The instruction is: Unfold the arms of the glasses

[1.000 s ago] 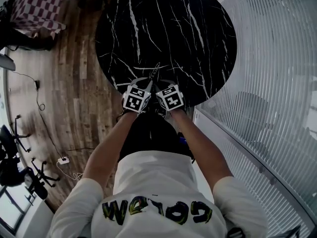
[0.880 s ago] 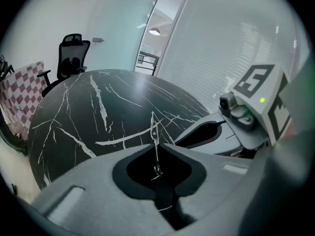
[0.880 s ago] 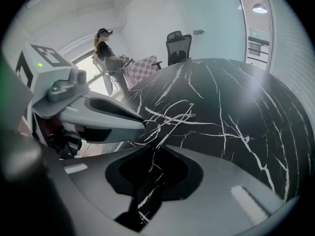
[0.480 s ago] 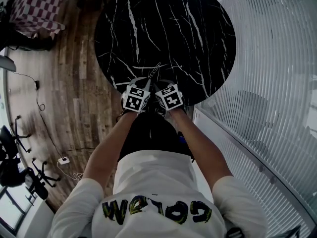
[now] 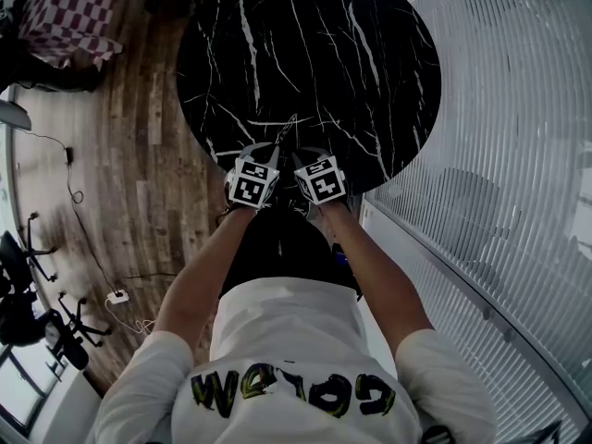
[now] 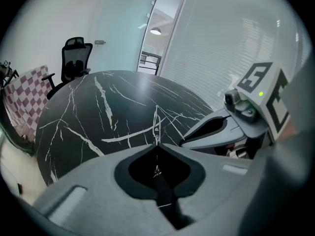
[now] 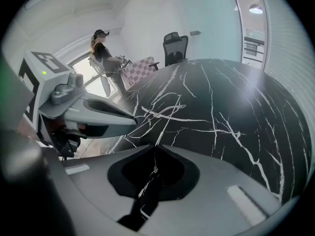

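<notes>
Left gripper point(image 6: 156, 145), at the near edge of the black marble table point(image 5: 370, 54): jaws pressed together on a thin wire part of the glasses point(image 5: 288, 129), which reach inward from that edge. Right gripper point(image 7: 154, 146), just beside it at the same edge: jaws have just been closing and now pinch another wire part.

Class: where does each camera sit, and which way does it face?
Head view: on the head, steeply down at table; forearms, left tool, right tool show.
Left gripper view: on left tool, along its jaws at the glasses; right tool at right.
Right gripper view: on right tool, jaws have just been closing on the glasses; left tool at left.
Both gripper views share the glasses.
</notes>
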`<action>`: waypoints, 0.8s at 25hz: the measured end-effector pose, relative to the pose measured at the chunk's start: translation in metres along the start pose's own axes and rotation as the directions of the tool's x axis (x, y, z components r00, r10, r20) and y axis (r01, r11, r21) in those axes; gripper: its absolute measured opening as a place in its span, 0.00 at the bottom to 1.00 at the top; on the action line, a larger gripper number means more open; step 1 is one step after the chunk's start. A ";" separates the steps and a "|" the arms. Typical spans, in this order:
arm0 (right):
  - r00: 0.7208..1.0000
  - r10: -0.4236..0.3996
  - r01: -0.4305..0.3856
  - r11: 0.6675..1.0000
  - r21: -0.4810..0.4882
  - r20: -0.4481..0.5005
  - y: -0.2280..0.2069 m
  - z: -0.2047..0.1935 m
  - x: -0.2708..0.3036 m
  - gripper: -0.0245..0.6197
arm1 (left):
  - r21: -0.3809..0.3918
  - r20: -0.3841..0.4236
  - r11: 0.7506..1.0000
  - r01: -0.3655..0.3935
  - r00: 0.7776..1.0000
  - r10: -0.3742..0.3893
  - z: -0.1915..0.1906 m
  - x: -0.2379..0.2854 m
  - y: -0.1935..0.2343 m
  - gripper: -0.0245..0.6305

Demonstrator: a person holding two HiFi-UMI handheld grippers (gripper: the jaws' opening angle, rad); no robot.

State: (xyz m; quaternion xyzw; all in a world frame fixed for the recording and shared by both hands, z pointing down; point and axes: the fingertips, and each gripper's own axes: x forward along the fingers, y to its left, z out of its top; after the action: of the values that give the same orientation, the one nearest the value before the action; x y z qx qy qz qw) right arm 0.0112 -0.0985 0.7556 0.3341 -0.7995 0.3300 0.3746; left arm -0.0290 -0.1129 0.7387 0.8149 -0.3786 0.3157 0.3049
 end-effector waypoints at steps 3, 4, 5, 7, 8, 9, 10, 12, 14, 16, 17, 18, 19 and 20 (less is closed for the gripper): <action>1.000 -0.010 0.010 1.000 -0.007 -0.003 -0.003 0.000 -0.003 0.05 | -0.004 0.002 1.000 -0.001 1.000 0.001 0.000 -0.001 0.001 0.05; 1.000 -0.013 0.013 1.000 -0.008 -0.005 -0.004 0.000 -0.004 0.05 | -0.004 0.002 1.000 0.000 1.000 0.000 0.000 -0.002 0.001 0.05; 1.000 -0.017 0.017 1.000 -0.008 -0.007 -0.005 -0.001 -0.004 0.05 | -0.004 0.001 1.000 0.001 1.000 -0.001 0.000 -0.003 0.001 0.05; 1.000 -0.024 0.024 1.000 -0.010 -0.005 -0.009 -0.002 -0.006 0.05 | -0.003 -0.003 1.000 0.003 1.000 -0.003 0.001 -0.004 0.000 0.05; 1.000 -0.027 0.027 1.000 -0.011 -0.004 -0.011 -0.002 -0.006 0.05 | -0.003 -0.004 1.000 0.004 1.000 -0.004 0.002 -0.005 0.000 0.05; 1.000 -0.030 0.030 0.999 -0.013 -0.007 -0.013 -0.002 -0.007 0.05 | -0.004 -0.005 1.000 0.005 1.000 -0.005 0.002 -0.005 0.000 0.05; 0.999 -0.033 0.033 0.999 -0.018 -0.013 -0.014 -0.003 -0.008 0.05 | -0.004 -0.007 1.000 0.007 1.000 -0.007 0.003 -0.005 0.000 0.05; 0.999 -0.040 0.040 0.999 -0.030 -0.025 -0.018 -0.004 -0.011 0.05 | -0.004 -0.012 1.000 0.011 1.000 -0.011 0.003 -0.005 -0.001 0.05; 0.998 -0.047 0.046 0.998 -0.046 -0.030 -0.022 -0.004 -0.012 0.05 | -0.005 -0.015 1.000 0.013 1.000 -0.013 0.002 -0.005 0.000 0.05; 0.998 -0.054 0.052 0.997 -0.065 -0.031 -0.024 -0.005 -0.013 0.05 | -0.007 -0.016 1.000 0.016 1.000 -0.016 0.001 -0.006 0.001 0.05; 0.998 -0.058 0.056 0.996 -0.074 -0.030 -0.026 -0.005 -0.014 0.05 | -0.008 -0.017 1.000 0.018 1.000 -0.018 0.001 -0.007 0.000 0.05; 0.997 -0.063 0.060 0.995 -0.083 -0.032 -0.028 -0.005 -0.015 0.05 | -0.010 -0.020 1.000 0.021 1.000 -0.021 0.000 -0.008 0.000 0.05; 0.997 -0.069 0.065 0.994 -0.092 -0.037 -0.029 -0.006 -0.017 0.05 | -0.012 -0.023 1.000 0.024 0.999 -0.024 0.000 -0.008 0.000 0.05; 0.996 -0.074 0.070 0.992 -0.103 -0.041 -0.031 -0.006 -0.018 0.05 | -0.014 -0.025 1.000 0.027 0.999 -0.027 -0.001 -0.008 -0.001 0.05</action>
State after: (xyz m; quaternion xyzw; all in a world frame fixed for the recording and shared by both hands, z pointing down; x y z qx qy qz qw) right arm 0.0468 -0.1065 0.7525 0.3358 -0.7941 0.2826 0.4206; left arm -0.0329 -0.1086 0.7325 0.8137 -0.3660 0.3192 0.3194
